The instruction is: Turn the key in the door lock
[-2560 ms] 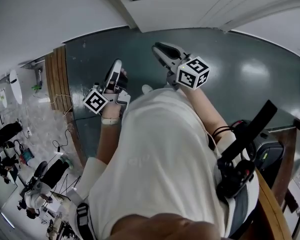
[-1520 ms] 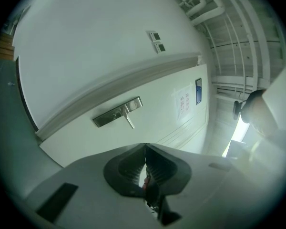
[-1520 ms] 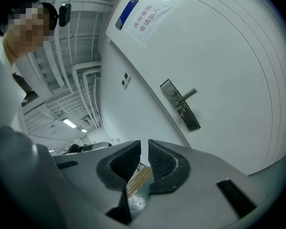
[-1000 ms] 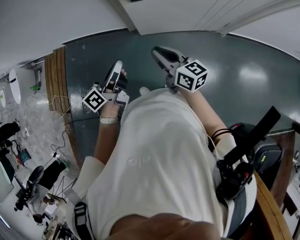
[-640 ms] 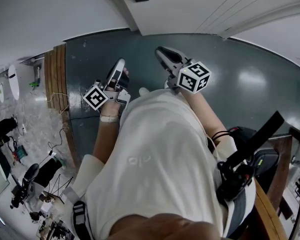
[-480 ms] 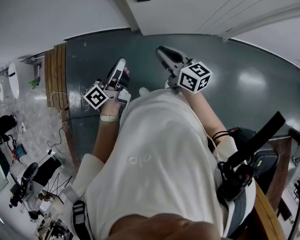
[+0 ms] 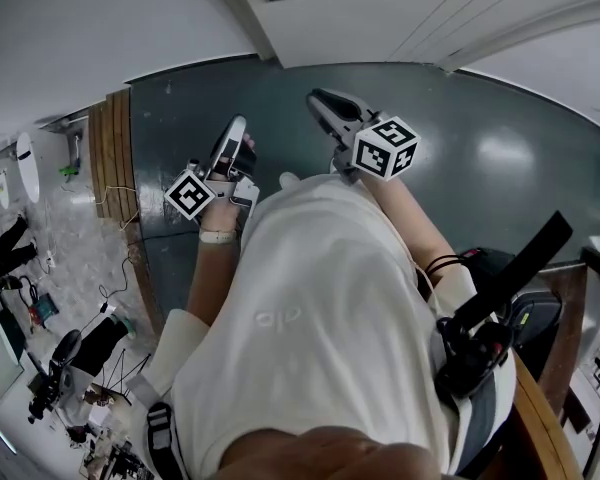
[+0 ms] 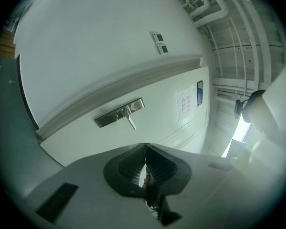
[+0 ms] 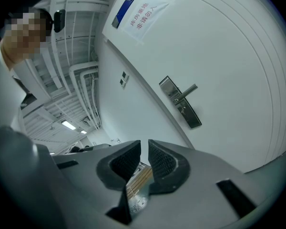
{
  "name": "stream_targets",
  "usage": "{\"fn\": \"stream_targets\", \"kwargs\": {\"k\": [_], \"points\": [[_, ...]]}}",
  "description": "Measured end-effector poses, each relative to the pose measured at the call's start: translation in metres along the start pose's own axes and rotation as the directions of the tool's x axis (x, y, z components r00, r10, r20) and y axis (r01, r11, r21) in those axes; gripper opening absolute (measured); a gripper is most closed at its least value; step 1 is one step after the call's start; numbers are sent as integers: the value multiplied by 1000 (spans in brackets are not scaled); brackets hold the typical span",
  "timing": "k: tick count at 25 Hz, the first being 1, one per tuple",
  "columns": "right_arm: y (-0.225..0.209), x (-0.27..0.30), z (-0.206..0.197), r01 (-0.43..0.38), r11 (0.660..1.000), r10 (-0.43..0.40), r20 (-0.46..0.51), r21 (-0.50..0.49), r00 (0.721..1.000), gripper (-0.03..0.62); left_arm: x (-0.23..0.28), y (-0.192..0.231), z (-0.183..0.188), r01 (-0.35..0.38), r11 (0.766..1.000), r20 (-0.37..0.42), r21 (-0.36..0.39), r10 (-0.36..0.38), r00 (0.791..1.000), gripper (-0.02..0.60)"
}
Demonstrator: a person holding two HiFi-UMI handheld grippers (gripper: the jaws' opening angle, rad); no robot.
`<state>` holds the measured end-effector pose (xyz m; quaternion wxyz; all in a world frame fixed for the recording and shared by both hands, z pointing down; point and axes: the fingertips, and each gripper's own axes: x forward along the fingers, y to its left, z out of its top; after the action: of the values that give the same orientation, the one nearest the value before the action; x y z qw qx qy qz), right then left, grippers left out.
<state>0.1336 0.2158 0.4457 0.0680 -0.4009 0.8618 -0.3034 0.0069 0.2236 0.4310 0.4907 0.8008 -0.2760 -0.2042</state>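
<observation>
White door (image 9: 219, 56) carrying one steel lock plate (image 9: 180, 102) with one lever, well ahead of two grippers. The left gripper (image 8: 145, 148) has its jaws clenched on nothing. The right gripper (image 9: 144, 148) has its jaws slightly parted and empty. No key can be made out. The best approach is probably to advance the right gripper squarely to the keyhole before gripping.

From my right gripper (image 9: 144, 149), jaws a narrow slit apart, the way to the lock plate (image 9: 181, 102) is open air. The lever (image 9: 188, 90) juts out of the lock plate toward me and blocks any pass close across its face. Behind the lock plate the white door (image 9: 229, 56) closes everything off. Just beside the lock plate the door frame (image 8: 109, 95) stands out as a ridge. My left gripper (image 8: 145, 149), jaws together, also faces the lock plate with open room between. Below the lock plate there is space above the dark floor (image 7: 430, 118).
</observation>
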Motion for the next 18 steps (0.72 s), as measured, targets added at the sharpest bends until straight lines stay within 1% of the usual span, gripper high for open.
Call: {"fn": "stream_targets", "kwargs": {"k": [6, 10, 18], "points": [[-1, 3, -1, 3, 1000, -3, -1, 3, 1000, 65, -2, 7, 0, -15, 1000, 1, -24, 15, 1000, 8], [1, 6, -3, -1, 1000, 1, -7, 5, 1000, 66, -6, 8, 3, -12, 1000, 6, -7, 12, 1000, 9], [9, 13, -3, -5, 1000, 5, -8, 7, 1000, 66, -18, 11, 11, -23, 1000, 24, -21, 23, 999, 8]]}}
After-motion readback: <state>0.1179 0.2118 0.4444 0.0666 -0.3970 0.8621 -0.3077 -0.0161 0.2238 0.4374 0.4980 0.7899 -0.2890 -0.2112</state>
